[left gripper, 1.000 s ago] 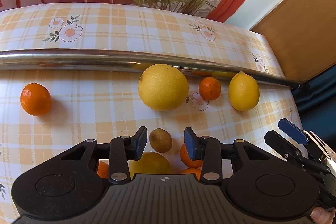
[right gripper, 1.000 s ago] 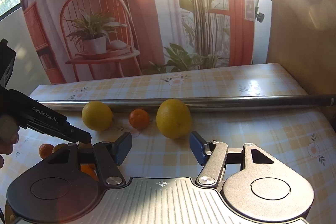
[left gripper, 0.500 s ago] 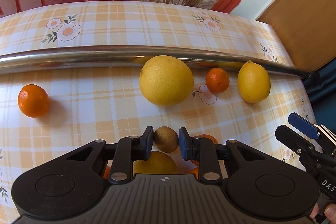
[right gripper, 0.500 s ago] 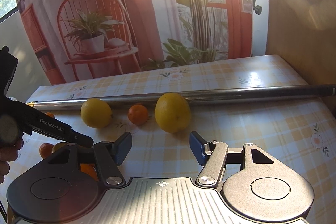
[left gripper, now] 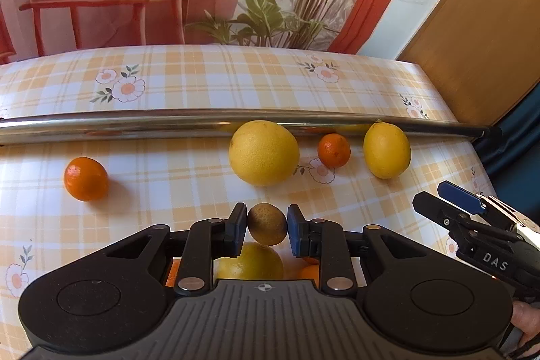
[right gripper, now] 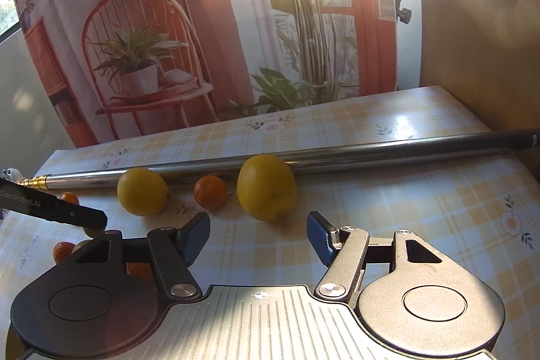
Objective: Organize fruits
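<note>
My left gripper [left gripper: 266, 226] is shut on a small brown kiwi [left gripper: 267, 224], held just above a yellow fruit [left gripper: 249, 262] and some partly hidden oranges under the fingers. Ahead, along a metal rod [left gripper: 168, 120], sit a large grapefruit [left gripper: 264, 152], a small mandarin [left gripper: 333, 150] and a lemon [left gripper: 387, 149]. A lone mandarin [left gripper: 86, 178] lies at the left. My right gripper [right gripper: 258, 233] stands open with nothing between its fingers, short of the grapefruit [right gripper: 266, 187]; the mandarin [right gripper: 210, 192] and lemon [right gripper: 142, 191] lie to its left.
The checked flowered tablecloth [left gripper: 189, 80] covers the table, which ends at the right by a wooden panel [left gripper: 479, 22]. A printed backdrop hangs behind. The right gripper [left gripper: 472, 225] shows at the right edge of the left wrist view; the left gripper's arm [right gripper: 50, 211] shows in the right wrist view.
My left gripper went from open around the kiwi to shut on it and has lifted a little. The right gripper stayed open and drifted slightly.
</note>
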